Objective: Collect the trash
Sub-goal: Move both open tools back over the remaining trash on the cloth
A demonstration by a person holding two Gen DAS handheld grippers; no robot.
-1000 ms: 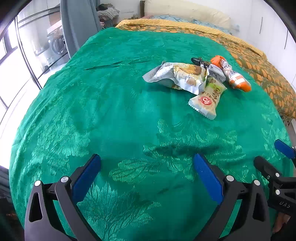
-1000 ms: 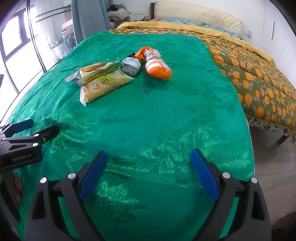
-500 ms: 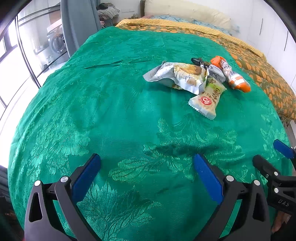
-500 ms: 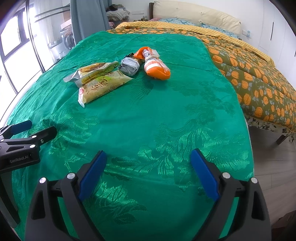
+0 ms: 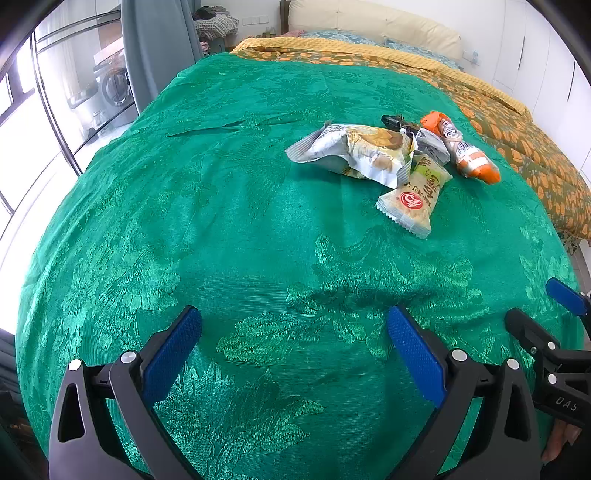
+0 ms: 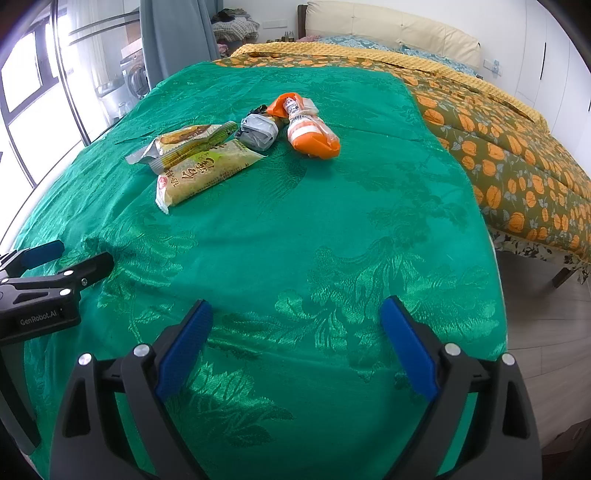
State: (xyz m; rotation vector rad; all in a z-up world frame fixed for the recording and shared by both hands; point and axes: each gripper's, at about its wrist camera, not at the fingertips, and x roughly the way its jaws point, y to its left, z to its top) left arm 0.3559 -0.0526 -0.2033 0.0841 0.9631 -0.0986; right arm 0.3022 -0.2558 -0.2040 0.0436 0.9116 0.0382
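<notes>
A small heap of trash lies on the green bedspread (image 5: 229, 221): a silver snack bag (image 5: 354, 153), a pale yellow-green wrapper with a red logo (image 5: 415, 197), a crumpled grey wrapper (image 5: 432, 146), an orange and white packet (image 5: 465, 155) and a small black scrap (image 5: 393, 120). The same heap shows in the right wrist view: snack bag (image 6: 184, 142), yellow-green wrapper (image 6: 205, 171), grey wrapper (image 6: 258, 131), orange packet (image 6: 308, 129). My left gripper (image 5: 293, 328) is open and empty, well short of the heap. My right gripper (image 6: 295, 321) is open and empty, beside the left one (image 6: 62, 264).
An orange-patterned quilt (image 6: 517, 158) covers the bed's right side, with a cream headboard (image 6: 391, 26) behind. A grey curtain (image 5: 155, 48) and glass doors (image 5: 44, 110) stand at the left. Wooden floor (image 6: 546, 314) shows past the bed's right edge.
Both grippers have drifted very slightly; the trash has not moved and both stay open.
</notes>
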